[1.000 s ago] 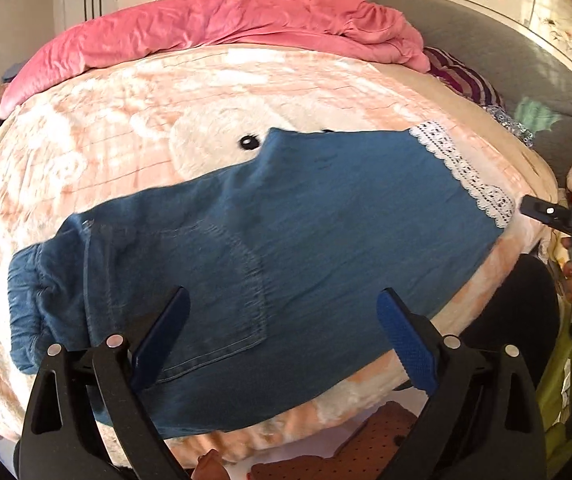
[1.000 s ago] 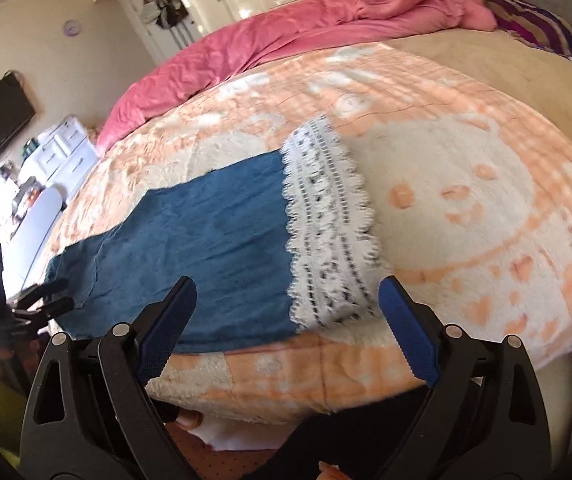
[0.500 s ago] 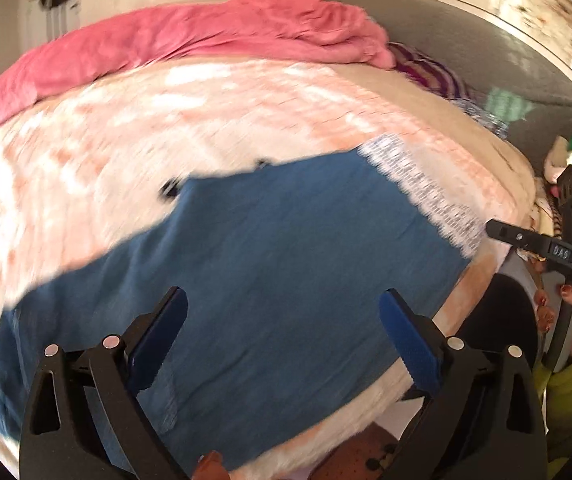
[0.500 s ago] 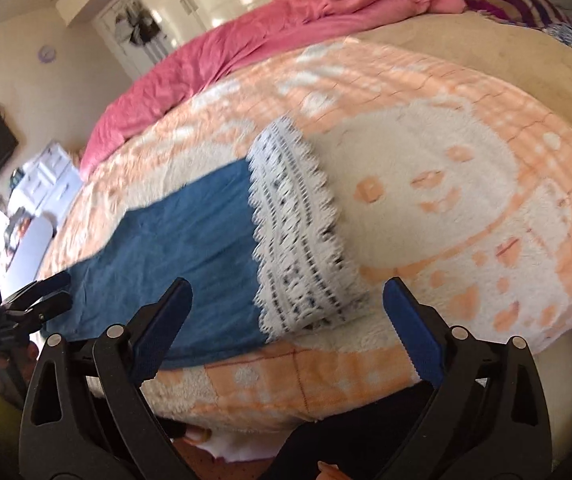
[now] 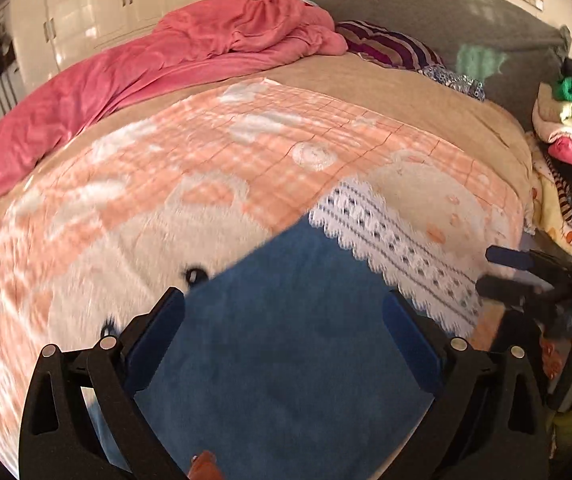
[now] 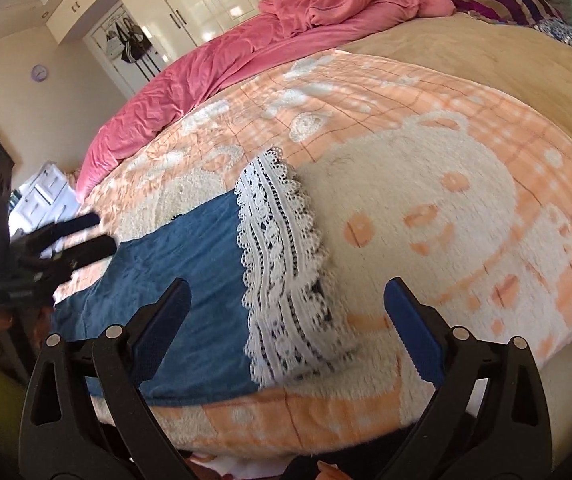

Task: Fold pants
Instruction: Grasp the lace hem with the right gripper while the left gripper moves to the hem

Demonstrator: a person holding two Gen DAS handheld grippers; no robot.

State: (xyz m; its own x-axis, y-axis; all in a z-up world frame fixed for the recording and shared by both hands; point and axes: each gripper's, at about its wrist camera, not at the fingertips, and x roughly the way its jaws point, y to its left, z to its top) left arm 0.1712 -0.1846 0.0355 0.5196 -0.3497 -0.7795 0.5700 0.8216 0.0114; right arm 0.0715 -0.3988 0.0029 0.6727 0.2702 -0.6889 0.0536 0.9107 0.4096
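Observation:
Blue denim pants (image 5: 286, 360) with a white lace hem (image 5: 397, 248) lie flat on the peach blanket near the bed's front edge; they also show in the right wrist view (image 6: 198, 280), with the lace hem (image 6: 286, 280) at their right end. My left gripper (image 5: 284, 336) is open and empty, hovering over the denim leg. My right gripper (image 6: 286, 320) is open and empty above the lace hem. The right gripper shows in the left wrist view (image 5: 525, 276), beside the hem. The left gripper shows in the right wrist view (image 6: 66, 240), over the pants' left part.
The peach and cream blanket (image 6: 445, 208) covers the bed. A pink duvet (image 5: 126, 68) is bunched along the far side. A striped pillow (image 5: 389, 46) and grey headboard (image 5: 425, 12) lie at the back right. A pile of clothes (image 5: 569, 120) sits to the right.
My left gripper has swung right along the pants, from over the waist and pocket toward the lace hem. My right gripper has moved slightly closer to the hem. Both stay open.

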